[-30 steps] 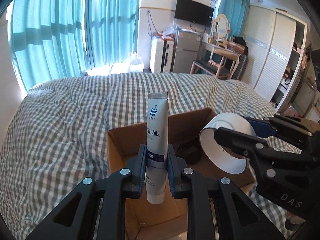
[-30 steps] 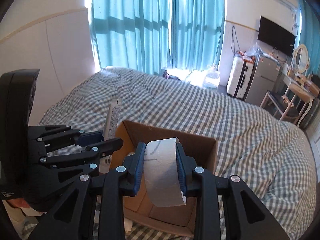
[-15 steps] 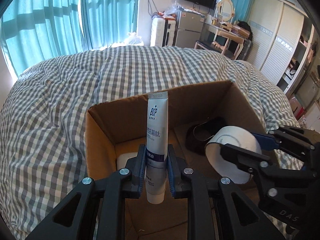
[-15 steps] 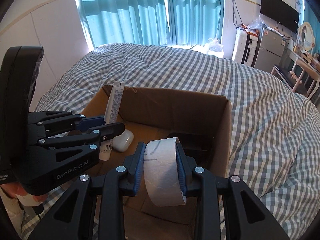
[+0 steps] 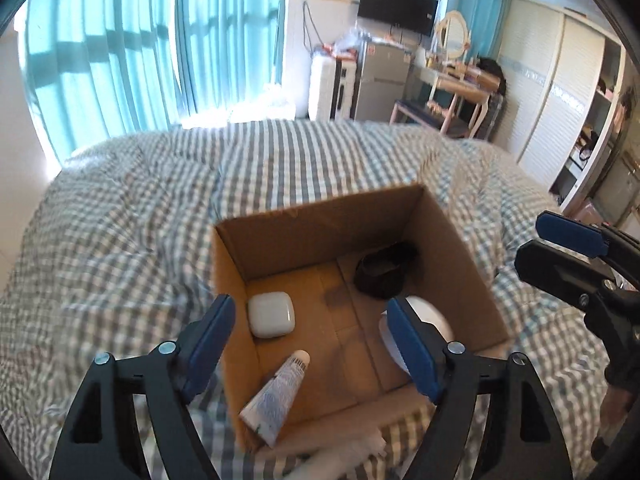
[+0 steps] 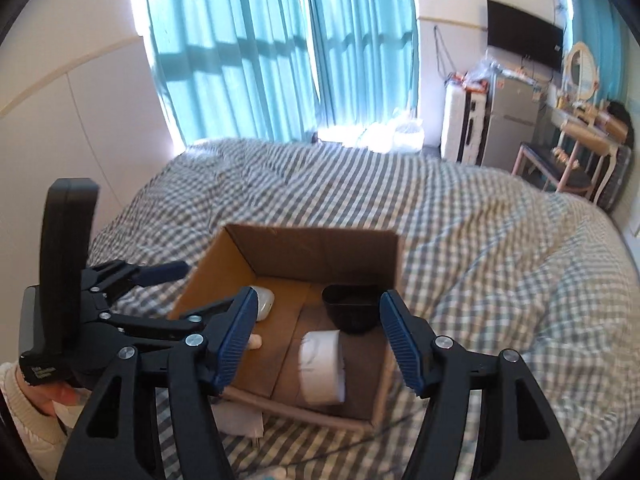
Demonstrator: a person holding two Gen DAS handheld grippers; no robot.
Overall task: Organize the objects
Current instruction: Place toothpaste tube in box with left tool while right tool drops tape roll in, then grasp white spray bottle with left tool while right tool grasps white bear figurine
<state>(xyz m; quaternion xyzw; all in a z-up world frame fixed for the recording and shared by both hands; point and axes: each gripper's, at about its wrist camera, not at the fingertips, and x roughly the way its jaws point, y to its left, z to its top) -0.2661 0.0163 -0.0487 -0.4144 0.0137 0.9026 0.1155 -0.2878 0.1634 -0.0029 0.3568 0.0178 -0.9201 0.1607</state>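
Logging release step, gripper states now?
Left gripper: open, holding nothing.
Right gripper: open, holding nothing.

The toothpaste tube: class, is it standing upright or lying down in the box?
Lying down. The toothpaste tube rests slantwise on the cardboard box floor, free of the open left gripper.

Toothpaste tube in cardboard box
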